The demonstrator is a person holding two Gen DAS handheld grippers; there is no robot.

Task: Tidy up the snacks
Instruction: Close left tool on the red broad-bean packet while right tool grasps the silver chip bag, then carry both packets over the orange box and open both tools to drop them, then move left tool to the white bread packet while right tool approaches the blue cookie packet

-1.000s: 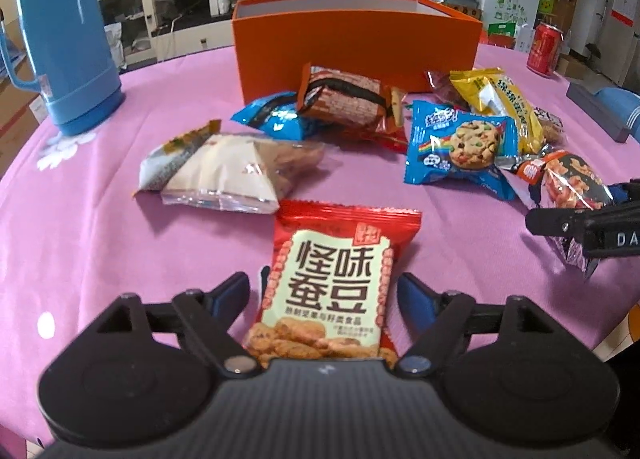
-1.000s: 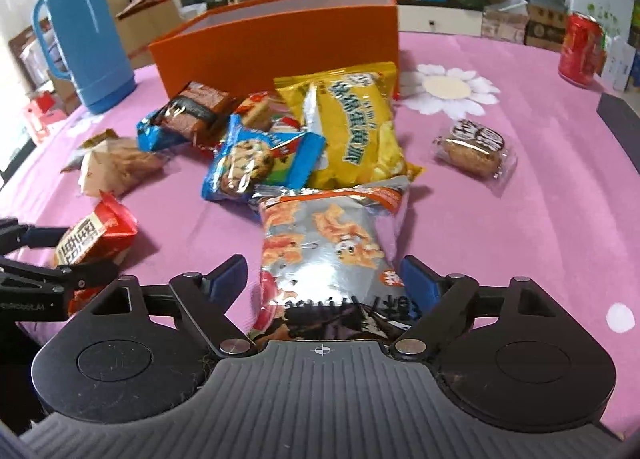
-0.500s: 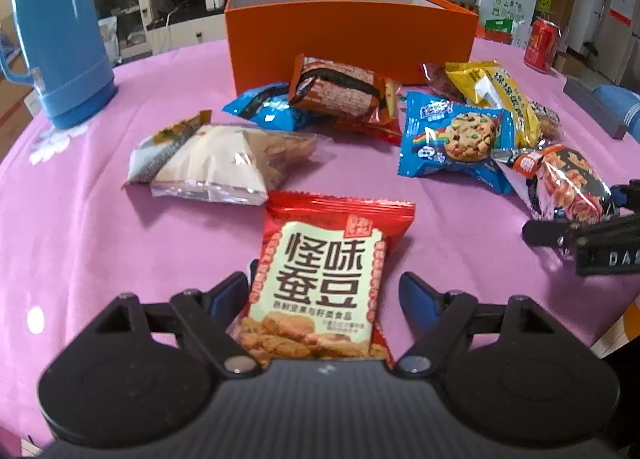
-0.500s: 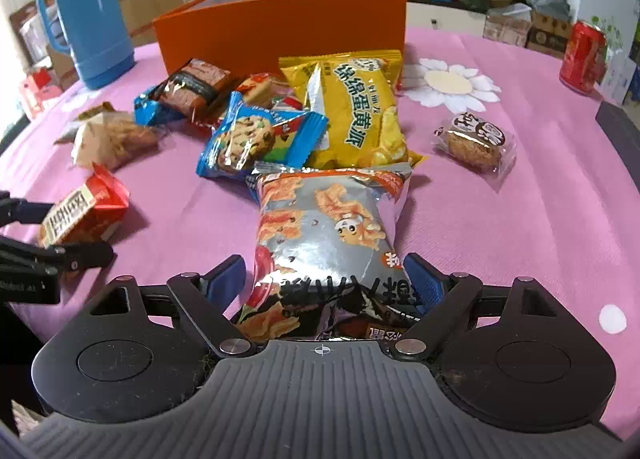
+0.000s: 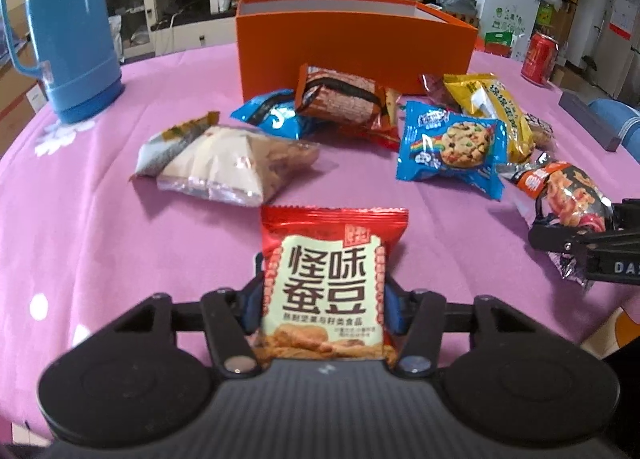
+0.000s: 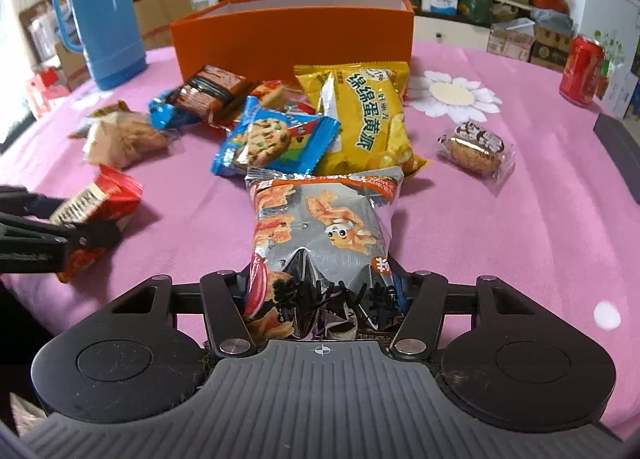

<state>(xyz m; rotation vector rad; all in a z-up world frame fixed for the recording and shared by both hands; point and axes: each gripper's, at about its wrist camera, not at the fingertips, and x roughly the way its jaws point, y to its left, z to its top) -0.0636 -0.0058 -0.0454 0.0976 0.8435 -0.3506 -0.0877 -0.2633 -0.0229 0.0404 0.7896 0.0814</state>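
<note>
A red bean snack packet (image 5: pixel 332 259) sits between the blue pads of my left gripper (image 5: pixel 322 299). The jaws are closing and the pads press its sides. My right gripper (image 6: pixel 322 291) is closing too, pinching the crumpled lower end of a silver crisp bag (image 6: pixel 320 219). Each gripper shows at the edge of the other's view. Behind the snacks stands an open orange box (image 6: pixel 292 39). Loose in front of it lie a blue cookie packet (image 6: pixel 276 139), a yellow cake bag (image 6: pixel 368 119), a brown packet (image 5: pixel 344 99) and a clear triangular bag (image 5: pixel 224 163).
A pink cloth (image 5: pixel 80 219) covers the round table. A blue thermos (image 5: pixel 64 31) stands at the far left and a red can (image 6: pixel 582 71) at the far right. A small wrapped cake (image 6: pixel 476 147) lies alone on the right. A dark grey block (image 6: pixel 620 147) sits at the right edge.
Both pairs of jaws have come together from wide open onto their packets. The silver bag is now crumpled at its lower end and the red packet is squeezed narrower.
</note>
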